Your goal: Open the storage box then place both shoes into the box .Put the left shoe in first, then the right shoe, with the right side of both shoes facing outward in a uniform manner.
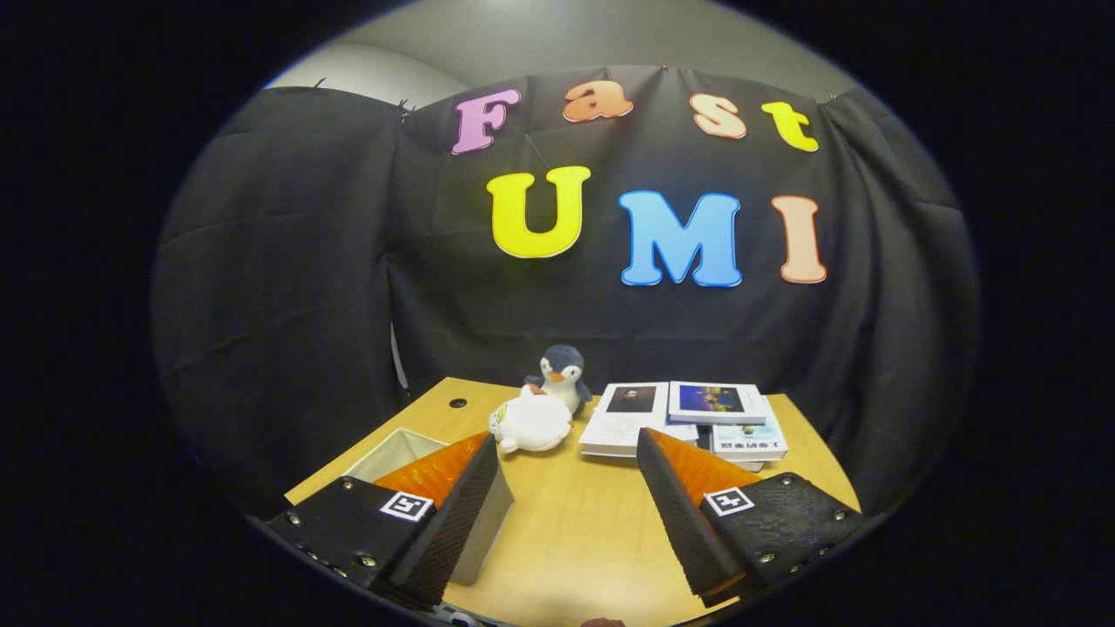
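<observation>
My jaws [571, 479] stand wide apart over the bench [575, 540], holding nothing. The storage box [396, 453] sits partly behind my left finger, its top open, the visible inside bare. Beyond lie a white plush [530, 424], a penguin toy [562, 373] and stacked books [688, 418].
</observation>
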A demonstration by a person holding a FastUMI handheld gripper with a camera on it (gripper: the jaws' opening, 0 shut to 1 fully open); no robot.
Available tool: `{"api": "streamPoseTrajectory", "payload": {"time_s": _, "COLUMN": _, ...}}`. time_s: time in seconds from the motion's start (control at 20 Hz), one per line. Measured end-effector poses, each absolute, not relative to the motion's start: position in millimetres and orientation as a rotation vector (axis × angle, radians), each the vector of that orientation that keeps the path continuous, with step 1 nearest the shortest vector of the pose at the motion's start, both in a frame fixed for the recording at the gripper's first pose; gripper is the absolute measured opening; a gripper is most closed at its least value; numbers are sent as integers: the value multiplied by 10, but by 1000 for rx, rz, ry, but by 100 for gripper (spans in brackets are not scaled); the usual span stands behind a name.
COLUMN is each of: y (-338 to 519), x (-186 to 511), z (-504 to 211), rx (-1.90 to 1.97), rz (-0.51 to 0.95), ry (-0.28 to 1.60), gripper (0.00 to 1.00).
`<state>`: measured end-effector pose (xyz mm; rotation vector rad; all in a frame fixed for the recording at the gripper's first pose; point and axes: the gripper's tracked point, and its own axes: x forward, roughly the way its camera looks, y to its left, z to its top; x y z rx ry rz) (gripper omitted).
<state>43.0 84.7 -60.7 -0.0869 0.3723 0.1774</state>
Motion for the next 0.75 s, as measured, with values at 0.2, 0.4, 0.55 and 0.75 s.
{"api": "streamPoseTrajectory", "payload": {"time_s": 0.2, "y": 452, "x": 343, "z": -307, "rx": -93, "rz": 103, "ry": 254, "gripper": 97}}
{"api": "streamPoseTrajectory", "payload": {"time_s": 0.4, "y": 188, "x": 287, "z": -244, "rx": -76, "rz": 52, "ry": 201, "gripper": 98}}
{"api": "streamPoseTrajectory", "payload": {"time_s": 0.55, "y": 41, "x": 231, "z": -239, "rx": -57, "rz": 22, "ry": 181, "gripper": 98}}
{"api": "streamPoseTrajectory", "payload": {"time_s": 0.75, "y": -81, "x": 187, "z": -184, "rx": -30, "rz": -9, "ry": 155, "gripper": 98}}
